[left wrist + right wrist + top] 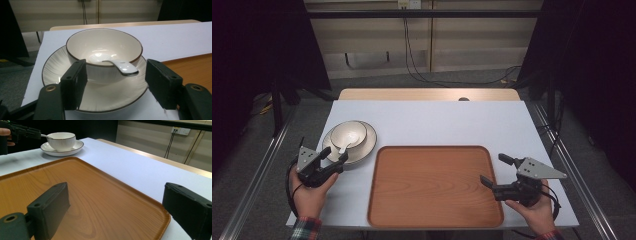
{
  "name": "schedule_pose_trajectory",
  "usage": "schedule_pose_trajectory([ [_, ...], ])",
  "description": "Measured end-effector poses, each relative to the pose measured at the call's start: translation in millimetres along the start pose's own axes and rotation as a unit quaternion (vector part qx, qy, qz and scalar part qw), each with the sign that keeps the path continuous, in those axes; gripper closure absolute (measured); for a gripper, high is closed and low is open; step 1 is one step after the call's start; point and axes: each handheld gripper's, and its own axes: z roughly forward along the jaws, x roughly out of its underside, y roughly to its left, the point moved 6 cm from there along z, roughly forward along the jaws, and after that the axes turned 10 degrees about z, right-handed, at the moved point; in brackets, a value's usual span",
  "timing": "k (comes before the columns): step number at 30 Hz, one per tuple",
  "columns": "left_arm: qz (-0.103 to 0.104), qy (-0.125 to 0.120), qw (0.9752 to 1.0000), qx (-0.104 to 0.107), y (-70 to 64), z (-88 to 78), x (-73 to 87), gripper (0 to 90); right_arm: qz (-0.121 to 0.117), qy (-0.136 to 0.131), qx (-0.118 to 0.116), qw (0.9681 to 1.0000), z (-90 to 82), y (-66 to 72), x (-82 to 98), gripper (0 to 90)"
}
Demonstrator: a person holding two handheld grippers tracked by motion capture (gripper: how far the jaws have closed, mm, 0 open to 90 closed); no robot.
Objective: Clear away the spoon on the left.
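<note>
A white bowl (348, 134) with a dark rim stands on a matching plate (364, 145) at the table's left. A white spoon (123, 67) lies in the bowl (103, 47), its handle sticking out over the rim towards me. My left gripper (336, 154) is at the plate's near edge, its jaws on either side of the spoon handle with a gap on both sides, open (116, 75). My right gripper (493, 169) hovers open over the right edge of the wooden tray (432, 185), with nothing between its jaws (117, 200).
The wooden tray (87, 185) is bare and takes up the table's front middle. The white table (437, 122) runs on behind it. Metal rails flank the table on both sides. The bowl and plate (62, 151) sit just left of the tray.
</note>
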Motion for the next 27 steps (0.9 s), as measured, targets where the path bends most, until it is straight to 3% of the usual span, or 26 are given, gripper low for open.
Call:
schedule_pose_trajectory([
  [9,0.008,0.002,1.0000,-0.004,0.2,5.7,-0.8,46.1,0.003,0.002,-0.001,1.0000,-0.2,-0.4,0.0,6.9],
  [18,-0.005,-0.001,0.9999,0.011,-3.4,9.8,-1.3,63.2,0.006,0.005,-0.007,0.9999,-0.4,0.4,0.3,6.9],
  [27,-0.023,-0.009,0.9997,0.009,-2.0,9.5,-3.2,76.9,0.010,0.000,-0.006,0.9999,-1.2,0.4,-0.6,7.0],
])
